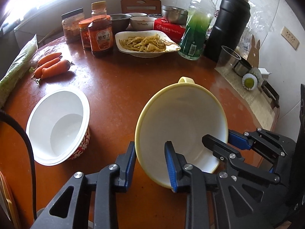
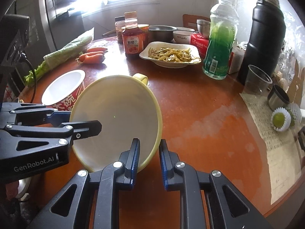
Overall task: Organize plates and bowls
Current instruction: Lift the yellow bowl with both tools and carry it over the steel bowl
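Yellow-rimmed bowl point(image 1: 181, 118) tilted above table – handle up, red paper bowl point(image 1: 59, 126) beside

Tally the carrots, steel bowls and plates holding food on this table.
Carrots: 3
Steel bowls: 2
Plates holding food: 1
Total: 6

The left claw's point(image 2: 83, 125) black body carries the white wording "GenRobot.AI". The sauce bottle point(image 1: 100, 32) bears an orange label with the Chinese characters 糖醋汁, and the white bowl point(image 1: 142, 23) behind the food dish shows small lettering reading "Family". The red paper cup point(image 2: 63, 90) displays large white characters, 大碗; print on the red carton point(image 1: 168, 28) and green bottle point(image 1: 194, 38) is illegible.
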A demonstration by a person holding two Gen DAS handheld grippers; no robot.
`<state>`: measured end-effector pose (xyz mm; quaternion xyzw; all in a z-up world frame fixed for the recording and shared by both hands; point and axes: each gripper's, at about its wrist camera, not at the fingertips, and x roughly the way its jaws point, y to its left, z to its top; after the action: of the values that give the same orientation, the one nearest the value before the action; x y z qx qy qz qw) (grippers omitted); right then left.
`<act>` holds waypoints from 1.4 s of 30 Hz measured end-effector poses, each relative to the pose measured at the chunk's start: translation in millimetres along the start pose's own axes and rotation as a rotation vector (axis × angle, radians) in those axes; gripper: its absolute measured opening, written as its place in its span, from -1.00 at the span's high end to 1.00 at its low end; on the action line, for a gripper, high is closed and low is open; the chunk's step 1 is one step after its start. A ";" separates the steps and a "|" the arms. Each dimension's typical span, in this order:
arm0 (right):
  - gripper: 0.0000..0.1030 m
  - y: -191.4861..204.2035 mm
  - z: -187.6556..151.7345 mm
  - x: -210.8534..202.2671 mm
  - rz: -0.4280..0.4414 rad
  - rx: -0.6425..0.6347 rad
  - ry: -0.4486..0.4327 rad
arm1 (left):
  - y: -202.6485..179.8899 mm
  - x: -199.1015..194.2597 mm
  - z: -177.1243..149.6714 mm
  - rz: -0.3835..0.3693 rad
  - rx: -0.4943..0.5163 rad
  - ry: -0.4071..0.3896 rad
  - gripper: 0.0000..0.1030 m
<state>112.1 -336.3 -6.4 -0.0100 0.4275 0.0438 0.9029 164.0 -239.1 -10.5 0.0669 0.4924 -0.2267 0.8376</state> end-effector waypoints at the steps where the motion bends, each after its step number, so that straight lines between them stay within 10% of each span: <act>1: 0.60 0.3 0.0 -0.3 -0.001 0.004 -0.002 | -0.2 0.4 0.0 0.003 0.003 0.002 0.40; 42: 0.66 7.4 23.8 7.5 -0.001 0.106 -0.006 | 35.9 -19.7 11.8 -0.113 -0.038 -0.050 0.64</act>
<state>134.5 -327.1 3.1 0.0377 0.4264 0.0207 0.9035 181.3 -205.0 8.3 0.0174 0.4784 -0.2658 0.8368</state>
